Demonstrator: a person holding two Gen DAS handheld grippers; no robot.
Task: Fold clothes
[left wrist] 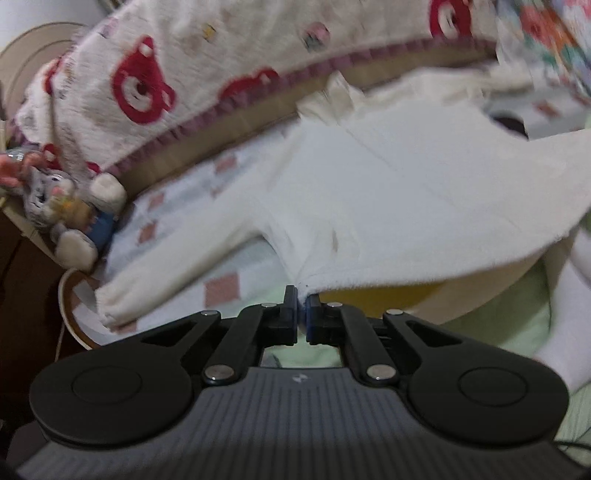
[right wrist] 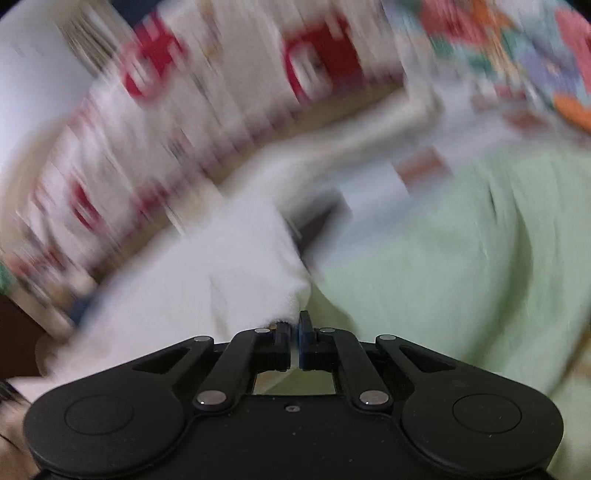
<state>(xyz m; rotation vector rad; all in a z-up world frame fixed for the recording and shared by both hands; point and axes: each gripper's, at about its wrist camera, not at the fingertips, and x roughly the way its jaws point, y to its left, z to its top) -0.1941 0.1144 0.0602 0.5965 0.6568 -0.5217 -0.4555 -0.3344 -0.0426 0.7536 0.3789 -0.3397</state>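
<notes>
A white long-sleeved garment is stretched above the bed, one sleeve trailing down to the left. My left gripper is shut on its lower hem corner, and the cloth fans out ahead and to the right. In the right wrist view, blurred by motion, the same white garment hangs left of centre. My right gripper is shut on another edge of it, the fabric bunched just above the fingertips.
A white blanket with red bear prints lies heaped along the far side. A stuffed toy sits at the left by the checked sheet. Pale green bedding covers the right. A floral cloth shows top right.
</notes>
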